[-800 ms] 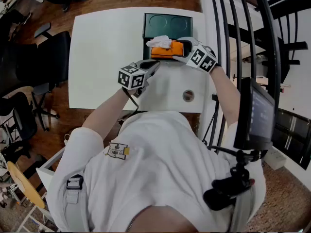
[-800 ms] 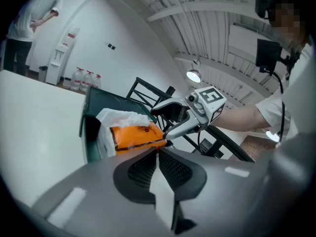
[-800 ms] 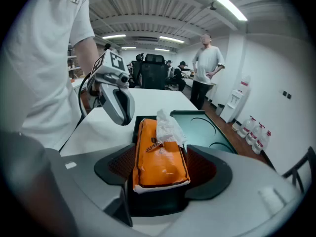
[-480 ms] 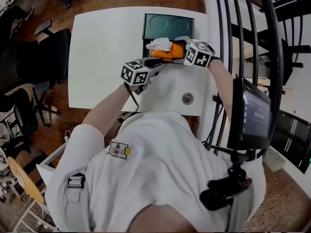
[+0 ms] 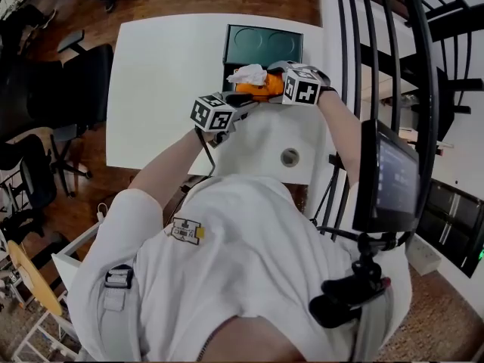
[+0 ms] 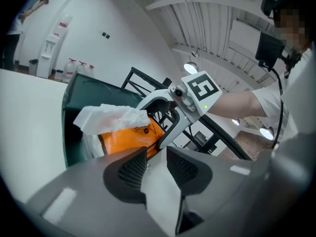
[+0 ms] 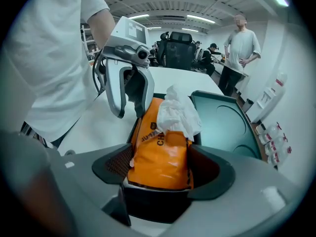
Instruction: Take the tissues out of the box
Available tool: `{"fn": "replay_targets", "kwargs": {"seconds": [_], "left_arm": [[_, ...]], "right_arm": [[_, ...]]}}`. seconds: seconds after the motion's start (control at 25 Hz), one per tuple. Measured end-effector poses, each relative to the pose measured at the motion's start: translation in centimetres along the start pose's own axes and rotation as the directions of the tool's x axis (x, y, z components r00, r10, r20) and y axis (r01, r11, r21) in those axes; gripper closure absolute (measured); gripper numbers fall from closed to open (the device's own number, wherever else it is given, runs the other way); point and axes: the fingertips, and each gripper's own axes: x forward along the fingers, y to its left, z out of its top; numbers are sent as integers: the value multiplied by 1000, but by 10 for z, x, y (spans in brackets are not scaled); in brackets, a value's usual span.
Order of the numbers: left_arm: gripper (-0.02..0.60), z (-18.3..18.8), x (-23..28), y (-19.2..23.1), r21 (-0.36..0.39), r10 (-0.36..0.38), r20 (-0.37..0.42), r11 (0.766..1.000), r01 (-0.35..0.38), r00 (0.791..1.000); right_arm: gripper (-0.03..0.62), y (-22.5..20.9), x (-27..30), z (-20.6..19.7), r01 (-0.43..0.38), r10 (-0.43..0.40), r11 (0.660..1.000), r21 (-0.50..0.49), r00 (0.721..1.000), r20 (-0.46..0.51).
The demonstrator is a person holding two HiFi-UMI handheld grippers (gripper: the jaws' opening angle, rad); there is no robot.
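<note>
The left gripper [image 6: 157, 158] hangs over the table [image 5: 159, 89], its jaws a little apart and empty, just beside the orange pack [image 5: 255, 91]. A tissue [image 5: 247, 74] sticks out of the pack. The right gripper [image 7: 159, 164] clamps the pack at the near end of the green box [image 5: 265, 40].

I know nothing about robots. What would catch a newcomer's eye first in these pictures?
The bright orange tissue pack stands out, clamped between the jaws of the right gripper, with a white tissue puffing out of its top. Beyond it lies a dark green tray on the white table, and the left gripper hovers close beside the pack.
</note>
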Motion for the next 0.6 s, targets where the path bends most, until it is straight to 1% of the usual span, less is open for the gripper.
{"fn": "replay_targets", "kwargs": {"seconds": [0.08,0.2,0.28,0.48,0.6], "left_arm": [[479,0,2,2,5,1,-4,1000,-1,1000],[479,1,4,3,11,2,-7,1000,-2,1000],[479,3,5,3,18,3,-5,1000,-3,1000],[479,8,0,5,34,11,9,999,-11,1000],[479,14,-5,7,48,12,21,999,-13,1000]], "right_arm": [[258,-2,1,0,1,-1,1000,8,1000,-6],[315,-5,0,-2,15,-15,1000,22,1000,-9],[335,-8,-3,-2,27,-27,999,21,1000,-10],[345,-13,-8,0,63,-63,998,4,998,-5],[345,-22,-18,3,92,-92,996,21,996,11]]}}
